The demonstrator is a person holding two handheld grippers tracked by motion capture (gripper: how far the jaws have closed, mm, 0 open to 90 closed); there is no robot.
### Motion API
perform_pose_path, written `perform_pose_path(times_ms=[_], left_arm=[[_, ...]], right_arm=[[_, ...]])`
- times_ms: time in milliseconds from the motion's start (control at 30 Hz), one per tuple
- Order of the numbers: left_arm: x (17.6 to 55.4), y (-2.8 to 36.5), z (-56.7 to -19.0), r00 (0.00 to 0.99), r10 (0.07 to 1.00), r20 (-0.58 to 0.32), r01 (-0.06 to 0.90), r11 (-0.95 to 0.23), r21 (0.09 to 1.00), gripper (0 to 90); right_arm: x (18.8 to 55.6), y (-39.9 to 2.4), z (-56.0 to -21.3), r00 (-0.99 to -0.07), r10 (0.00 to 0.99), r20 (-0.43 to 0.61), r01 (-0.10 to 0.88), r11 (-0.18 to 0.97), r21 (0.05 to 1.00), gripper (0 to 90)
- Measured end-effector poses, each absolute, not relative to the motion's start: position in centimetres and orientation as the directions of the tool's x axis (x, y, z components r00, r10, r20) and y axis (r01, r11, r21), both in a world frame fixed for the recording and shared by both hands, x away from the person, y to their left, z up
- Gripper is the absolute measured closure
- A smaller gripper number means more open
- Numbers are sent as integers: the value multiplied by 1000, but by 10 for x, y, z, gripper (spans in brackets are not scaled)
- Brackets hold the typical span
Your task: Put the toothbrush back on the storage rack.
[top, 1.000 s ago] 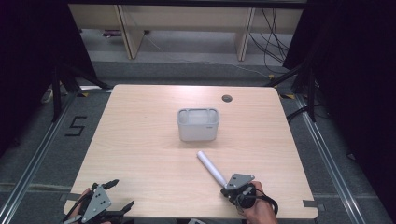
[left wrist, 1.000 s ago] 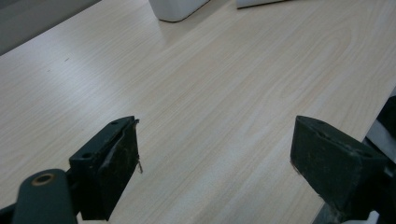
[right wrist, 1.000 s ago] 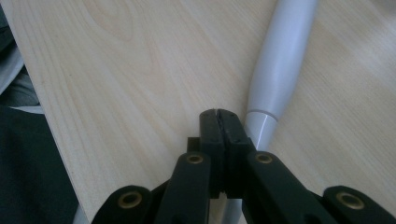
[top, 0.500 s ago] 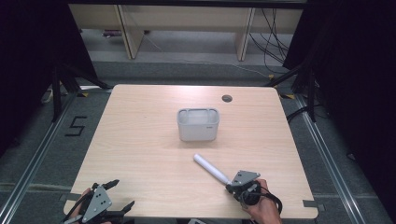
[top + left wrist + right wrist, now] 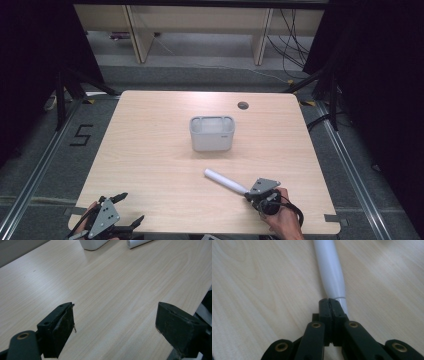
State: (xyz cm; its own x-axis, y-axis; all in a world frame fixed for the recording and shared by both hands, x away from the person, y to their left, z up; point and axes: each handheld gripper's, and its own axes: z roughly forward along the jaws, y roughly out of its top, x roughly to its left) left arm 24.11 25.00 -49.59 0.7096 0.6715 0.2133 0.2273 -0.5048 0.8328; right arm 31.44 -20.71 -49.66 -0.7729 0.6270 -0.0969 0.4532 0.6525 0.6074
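A white tube (image 5: 222,181) stretches over the table's near right part, its far end pointing toward the middle. My right gripper (image 5: 247,192) is shut on the tube's flat near end. In the right gripper view the jaws meet at the gripper (image 5: 329,301), and the tube (image 5: 329,267) runs straight away from them, low over the wood. My left gripper (image 5: 131,208) hangs open at the near left corner of the table. Its jaws stand wide apart in the left gripper view, with nothing but bare wood between the gripper (image 5: 115,322) jaws.
A pale grey rectangular bin (image 5: 212,133) stands upright at the table's middle, also seen as the bin (image 5: 92,243) beside the tube's end (image 5: 137,243). A round cable hole (image 5: 243,105) sits near the far edge. Dark floor and rails surround the table (image 5: 150,150).
My right gripper has shifted a little to the right with the tube, and the tube's far end has swung slightly left and nearer. The left gripper has stayed put.
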Motion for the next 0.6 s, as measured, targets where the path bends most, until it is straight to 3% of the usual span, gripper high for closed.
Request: perform_pose_path(times_ms=[600], left_arm=[[242,250,-496,709,670,222,223,-511,830,148]], right_arm=[[345,-214,-494,-743,654,-143,448,644,620,898]])
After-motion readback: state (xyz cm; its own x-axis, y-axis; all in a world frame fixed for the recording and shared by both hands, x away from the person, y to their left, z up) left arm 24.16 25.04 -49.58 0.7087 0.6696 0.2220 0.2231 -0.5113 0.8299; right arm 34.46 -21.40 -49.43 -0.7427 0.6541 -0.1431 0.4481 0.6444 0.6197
